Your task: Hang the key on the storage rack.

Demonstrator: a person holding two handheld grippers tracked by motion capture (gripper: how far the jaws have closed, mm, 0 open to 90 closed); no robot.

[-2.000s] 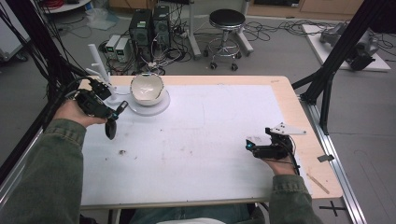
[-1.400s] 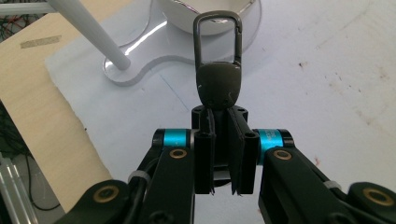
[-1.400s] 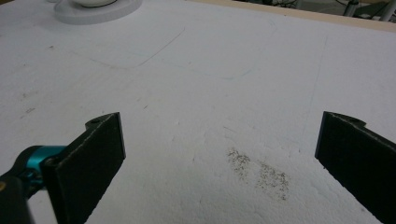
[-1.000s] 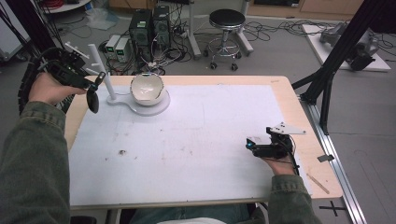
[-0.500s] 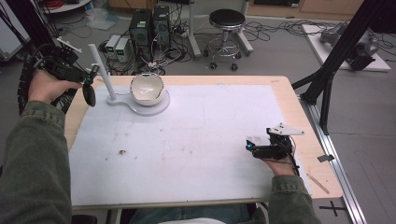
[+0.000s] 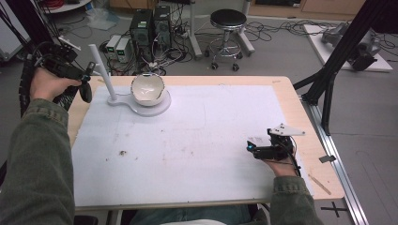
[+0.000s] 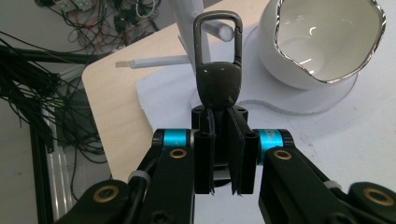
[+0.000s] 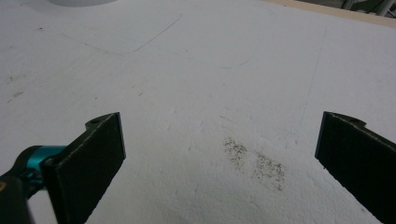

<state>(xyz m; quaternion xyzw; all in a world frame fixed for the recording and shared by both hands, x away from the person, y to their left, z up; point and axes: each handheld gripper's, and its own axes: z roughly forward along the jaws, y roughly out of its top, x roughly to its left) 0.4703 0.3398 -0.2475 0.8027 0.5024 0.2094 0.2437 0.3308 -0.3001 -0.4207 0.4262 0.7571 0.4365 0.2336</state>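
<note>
- Left gripper point(image 7: 223, 140) clamps a dark clip point(image 7: 218, 70), at ten o'clock of the table point(image 6: 286, 101), just beside the stand point(image 6: 104, 70) and bowl point(image 6: 148, 89).
- Right gripper point(image 8: 219, 149) gapes empty at four o'clock.

Bowl point(image 6: 147, 89) on stand base point(image 6: 141, 107) at table's point(image 6: 291, 112) far left, post point(image 6: 104, 75) left of bowl, carabiner point(image 7: 217, 70) before post, 1 stool point(image 6: 227, 28) behind table.

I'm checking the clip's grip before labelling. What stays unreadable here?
- Dark clip: its lower end is hidden between the left gripper jaws, left gripper view.
- Same clip, high view: too small to make out.
- White stand: its top is cut off by the edge, left gripper view.
</note>
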